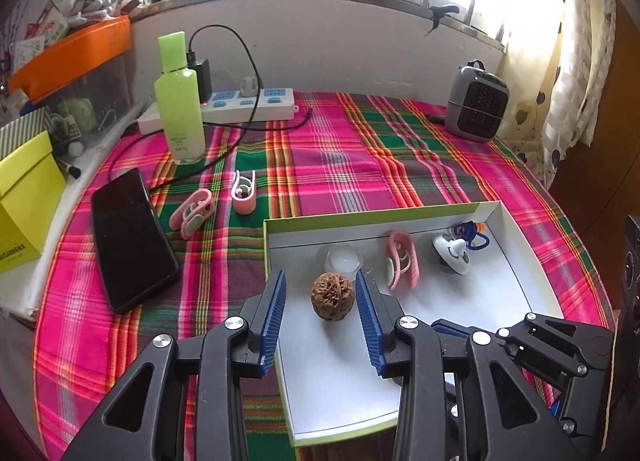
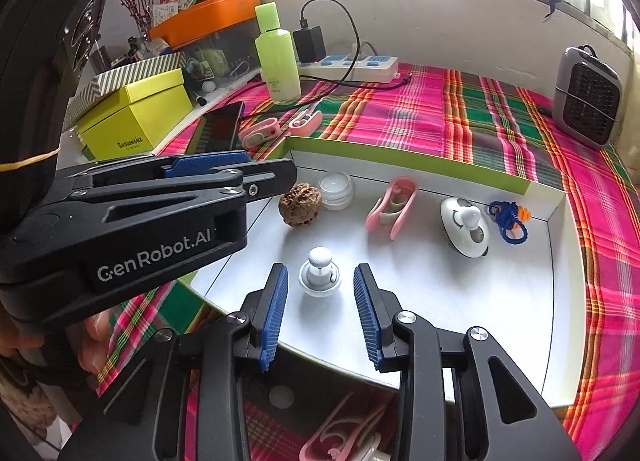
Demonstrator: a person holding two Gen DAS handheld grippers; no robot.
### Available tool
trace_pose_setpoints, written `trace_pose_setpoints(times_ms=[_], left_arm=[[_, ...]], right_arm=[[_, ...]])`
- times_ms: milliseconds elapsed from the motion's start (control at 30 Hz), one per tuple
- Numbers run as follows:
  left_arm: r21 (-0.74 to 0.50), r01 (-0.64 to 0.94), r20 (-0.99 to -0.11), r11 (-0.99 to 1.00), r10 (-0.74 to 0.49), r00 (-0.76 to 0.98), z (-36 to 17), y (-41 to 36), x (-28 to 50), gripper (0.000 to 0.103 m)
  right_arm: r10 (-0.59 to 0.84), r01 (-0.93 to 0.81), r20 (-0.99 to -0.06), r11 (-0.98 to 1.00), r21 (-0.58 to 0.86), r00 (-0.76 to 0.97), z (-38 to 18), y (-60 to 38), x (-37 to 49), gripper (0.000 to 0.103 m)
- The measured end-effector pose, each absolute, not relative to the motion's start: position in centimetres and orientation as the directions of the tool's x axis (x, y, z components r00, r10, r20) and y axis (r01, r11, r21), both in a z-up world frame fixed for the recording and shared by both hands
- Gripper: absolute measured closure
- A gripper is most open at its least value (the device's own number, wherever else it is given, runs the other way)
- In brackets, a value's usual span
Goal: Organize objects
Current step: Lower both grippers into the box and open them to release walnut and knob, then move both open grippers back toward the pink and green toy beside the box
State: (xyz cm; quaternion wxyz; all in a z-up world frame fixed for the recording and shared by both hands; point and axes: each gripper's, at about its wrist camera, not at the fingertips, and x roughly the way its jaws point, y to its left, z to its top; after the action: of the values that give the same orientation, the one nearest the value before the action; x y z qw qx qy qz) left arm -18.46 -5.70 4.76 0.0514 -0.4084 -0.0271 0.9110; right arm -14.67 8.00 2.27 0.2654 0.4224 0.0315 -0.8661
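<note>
A shallow white box tray with a green rim (image 1: 372,217) (image 2: 400,155) lies on the plaid cloth. In it are a brown walnut (image 1: 333,298) (image 2: 300,205), a small clear jar (image 1: 343,261) (image 2: 337,190), a pink clip (image 1: 402,259) (image 2: 394,207), a white panda top (image 1: 452,255) (image 2: 466,227) and blue-corded earplugs (image 1: 472,233) (image 2: 510,221). My left gripper (image 1: 320,315) is open, its jaws either side of the walnut. My right gripper (image 2: 320,311) is open, a small white knob (image 2: 320,273) standing between its fingertips. Two pink clips (image 1: 192,213) (image 1: 244,191) lie on the cloth left of the tray.
A black phone (image 1: 130,237), a green bottle (image 1: 180,101), a power strip (image 1: 248,103) with charger and cables sit at the back left. A grey heater (image 1: 476,103) stands back right. A yellow box (image 2: 136,117) and orange bin (image 2: 208,15) are left. Another pink clip (image 2: 344,433) lies below my right gripper.
</note>
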Motion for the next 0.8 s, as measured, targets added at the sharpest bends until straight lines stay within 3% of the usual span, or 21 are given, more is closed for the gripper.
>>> trace_pose_setpoints(times_ms=[800], left_arm=[[-0.103, -0.044, -0.708, -0.994, 0.104, -0.698, 6.4, -5.5, -11.5, 0.067]], right_arm=[[-0.396, 0.425, -0.706, -0.893, 0.148, -0.587, 4.6, 11.1, -9.8, 0.067]])
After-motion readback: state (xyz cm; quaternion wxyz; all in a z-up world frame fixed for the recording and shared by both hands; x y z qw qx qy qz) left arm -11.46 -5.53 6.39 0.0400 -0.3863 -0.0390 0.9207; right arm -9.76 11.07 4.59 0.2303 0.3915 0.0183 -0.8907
